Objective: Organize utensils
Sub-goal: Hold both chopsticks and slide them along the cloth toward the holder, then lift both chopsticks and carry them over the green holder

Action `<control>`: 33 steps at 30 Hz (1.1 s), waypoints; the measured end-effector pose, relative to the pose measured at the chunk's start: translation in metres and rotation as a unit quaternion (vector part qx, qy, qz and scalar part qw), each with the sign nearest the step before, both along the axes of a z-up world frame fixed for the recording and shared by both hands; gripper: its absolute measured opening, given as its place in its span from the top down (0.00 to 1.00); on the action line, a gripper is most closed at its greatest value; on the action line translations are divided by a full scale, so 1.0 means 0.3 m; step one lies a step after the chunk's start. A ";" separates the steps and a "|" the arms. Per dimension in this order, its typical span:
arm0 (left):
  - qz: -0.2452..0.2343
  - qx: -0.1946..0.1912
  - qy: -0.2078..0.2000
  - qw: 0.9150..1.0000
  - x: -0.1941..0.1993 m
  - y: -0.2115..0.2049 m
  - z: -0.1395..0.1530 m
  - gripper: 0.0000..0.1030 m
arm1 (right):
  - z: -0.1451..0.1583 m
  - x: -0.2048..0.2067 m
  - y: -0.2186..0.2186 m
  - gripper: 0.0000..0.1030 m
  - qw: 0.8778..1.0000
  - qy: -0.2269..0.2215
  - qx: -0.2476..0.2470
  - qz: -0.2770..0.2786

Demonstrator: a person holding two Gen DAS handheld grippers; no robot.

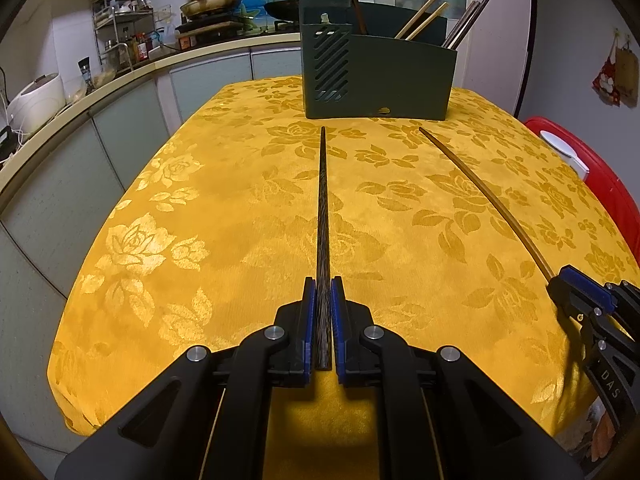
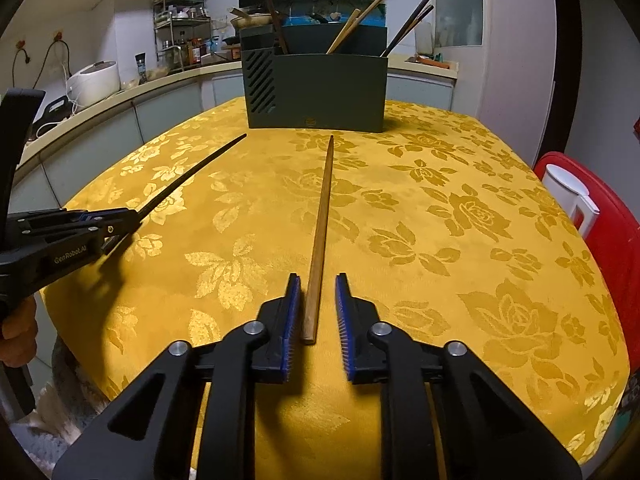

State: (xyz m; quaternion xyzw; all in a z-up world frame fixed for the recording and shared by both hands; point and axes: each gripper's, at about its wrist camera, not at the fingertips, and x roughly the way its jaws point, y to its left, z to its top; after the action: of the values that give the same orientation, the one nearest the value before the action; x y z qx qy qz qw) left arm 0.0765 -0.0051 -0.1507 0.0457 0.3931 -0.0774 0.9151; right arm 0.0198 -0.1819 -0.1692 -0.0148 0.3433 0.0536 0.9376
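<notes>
My left gripper [image 1: 323,300] pinches the dark chopstick [image 1: 322,200]; my right gripper [image 2: 317,300] jaws are still apart around the bamboo chopstick [image 2: 320,232], so square up before squeezing.

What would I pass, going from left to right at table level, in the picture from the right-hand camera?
Left gripper → dark chopstick sticking out of it → light wooden chopstick lying on the yellow cloth → red plastic object beside the table. The green holder sits above the light chopstick, so it is left out.

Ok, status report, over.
Left gripper shut on dark wooden chopstick. Right gripper open around light wooden chopstick. Nothing blocks green plastic utensil holder.
</notes>
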 end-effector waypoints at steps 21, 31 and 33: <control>-0.012 -0.018 -0.051 0.998 0.038 0.079 0.215 0.93 | 0.261 0.071 -0.141 0.93 0.997 -0.046 0.062 -0.020; -0.036 -0.009 -0.118 0.992 0.045 0.081 0.396 0.93 | 0.439 0.137 -0.203 0.93 0.990 -0.113 0.078 -0.023; -0.038 -0.021 -0.127 0.991 0.063 0.091 0.437 0.93 | 0.478 0.150 -0.211 0.93 0.988 -0.128 0.078 -0.021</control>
State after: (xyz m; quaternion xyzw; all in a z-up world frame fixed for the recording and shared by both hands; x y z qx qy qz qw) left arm 0.0953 0.0221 -0.0196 0.0511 0.2703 -0.1144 0.9546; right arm 0.0650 -0.2453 -0.0257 0.0585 0.2153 0.0581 0.9731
